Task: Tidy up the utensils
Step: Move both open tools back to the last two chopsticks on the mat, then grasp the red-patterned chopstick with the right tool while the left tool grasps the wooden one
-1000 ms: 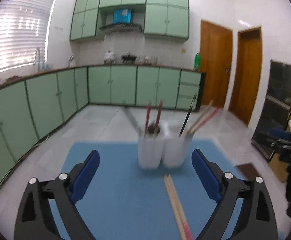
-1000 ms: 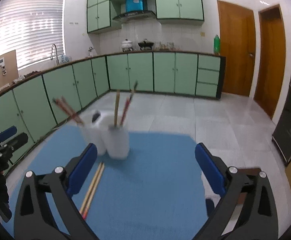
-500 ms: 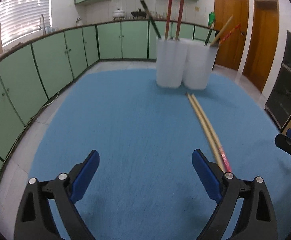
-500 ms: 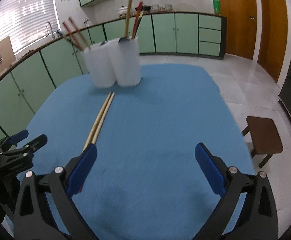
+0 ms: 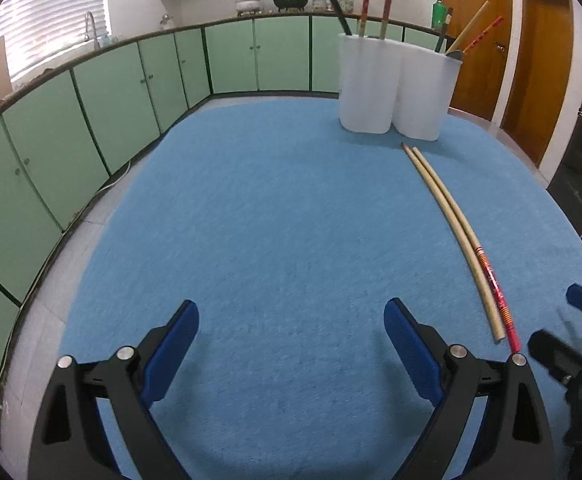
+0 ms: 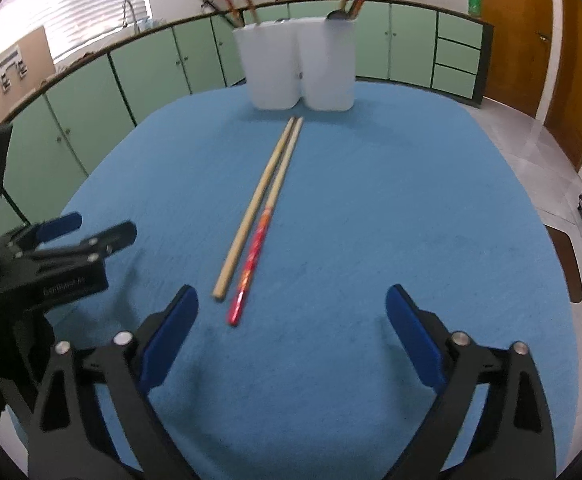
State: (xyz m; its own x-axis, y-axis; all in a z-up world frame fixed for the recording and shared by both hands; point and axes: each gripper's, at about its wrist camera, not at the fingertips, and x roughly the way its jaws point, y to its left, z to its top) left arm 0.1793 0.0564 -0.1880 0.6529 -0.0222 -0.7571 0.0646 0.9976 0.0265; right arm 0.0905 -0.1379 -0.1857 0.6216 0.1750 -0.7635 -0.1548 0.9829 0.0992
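Grippers pitched down over blue mat [image 5: 251,220]: left gripper [image 5: 291,344] wide open, empty; right gripper [image 6: 291,328] closing, empty, just short of chopsticks [image 6: 265,208].

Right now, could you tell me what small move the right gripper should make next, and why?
Probably slide the right gripper slightly left to straddle the chopsticks. They lie loose on the blue mat, their near ends just inside its left finger; its closing fingers hold nothing.

Two chopsticks [image 6: 265,204] lie side by side on the mat [image 6: 411,200] — before two holders [image 6: 297,68].
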